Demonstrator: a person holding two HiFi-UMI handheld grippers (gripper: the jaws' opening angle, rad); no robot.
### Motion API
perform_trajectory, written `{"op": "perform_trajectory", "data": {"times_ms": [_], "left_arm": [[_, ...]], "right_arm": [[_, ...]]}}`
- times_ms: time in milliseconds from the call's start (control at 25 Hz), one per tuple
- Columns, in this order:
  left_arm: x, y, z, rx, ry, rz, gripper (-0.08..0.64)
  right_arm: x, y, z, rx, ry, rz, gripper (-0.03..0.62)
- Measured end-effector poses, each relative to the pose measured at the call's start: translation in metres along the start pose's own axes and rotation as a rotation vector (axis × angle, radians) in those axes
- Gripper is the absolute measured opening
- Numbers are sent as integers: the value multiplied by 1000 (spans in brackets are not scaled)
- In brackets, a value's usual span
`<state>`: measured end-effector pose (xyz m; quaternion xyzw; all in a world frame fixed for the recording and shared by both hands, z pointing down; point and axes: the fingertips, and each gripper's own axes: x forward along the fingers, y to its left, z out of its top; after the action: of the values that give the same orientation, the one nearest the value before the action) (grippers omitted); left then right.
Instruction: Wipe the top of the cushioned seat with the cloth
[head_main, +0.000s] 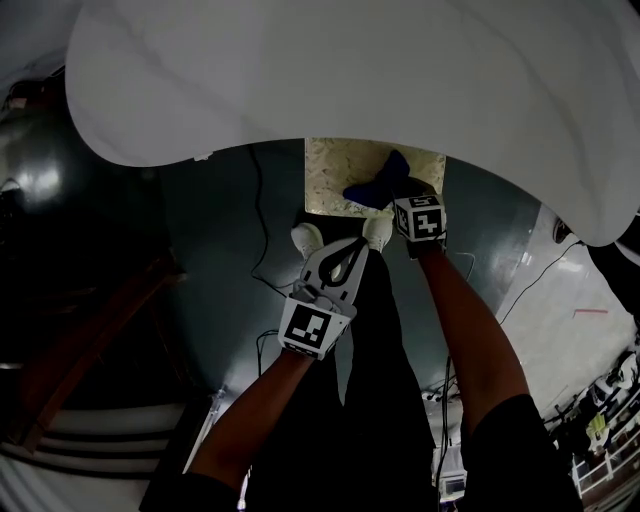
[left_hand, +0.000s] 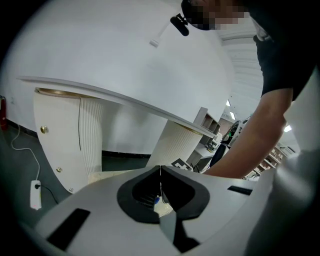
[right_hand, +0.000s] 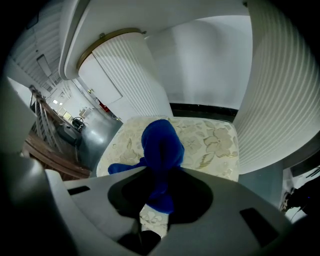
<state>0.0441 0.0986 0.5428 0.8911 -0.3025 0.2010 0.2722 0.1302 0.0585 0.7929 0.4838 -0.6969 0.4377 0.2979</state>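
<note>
The cushioned seat (head_main: 330, 180) has a cream floral top and stands half under a white table. A blue cloth (head_main: 378, 186) lies bunched on the seat's right part. My right gripper (head_main: 400, 198) is shut on the cloth; in the right gripper view the blue cloth (right_hand: 161, 145) is pinched between the jaws and hangs down onto the cushion (right_hand: 212, 142). My left gripper (head_main: 360, 246) hovers nearer to me, over the floor just short of the seat's near edge. It holds nothing. In the left gripper view its jaws (left_hand: 160, 169) meet tip to tip.
The big white table top (head_main: 350, 70) overhangs the seat, with ribbed white pedestal legs (right_hand: 280, 100) close on both sides. Cables (head_main: 262, 240) and a power strip (left_hand: 35, 194) lie on the dark floor. The person's shoes (head_main: 307, 238) stand before the seat. Wooden stairs (head_main: 80, 350) are at the left.
</note>
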Motion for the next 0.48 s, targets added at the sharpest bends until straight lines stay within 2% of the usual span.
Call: {"op": "perform_trajectory", "data": {"times_ms": [120, 280, 480], "left_arm": [[5, -10, 1, -10, -7, -12, 15], [12, -17, 2, 69, 41, -33, 15], [23, -30, 8, 84, 49, -54, 15]], "right_arm": [[-10, -16, -8, 19, -5, -16, 98], [-21, -39, -13, 38, -6, -39, 98], [-31, -65, -19, 38, 2, -59, 98]]}}
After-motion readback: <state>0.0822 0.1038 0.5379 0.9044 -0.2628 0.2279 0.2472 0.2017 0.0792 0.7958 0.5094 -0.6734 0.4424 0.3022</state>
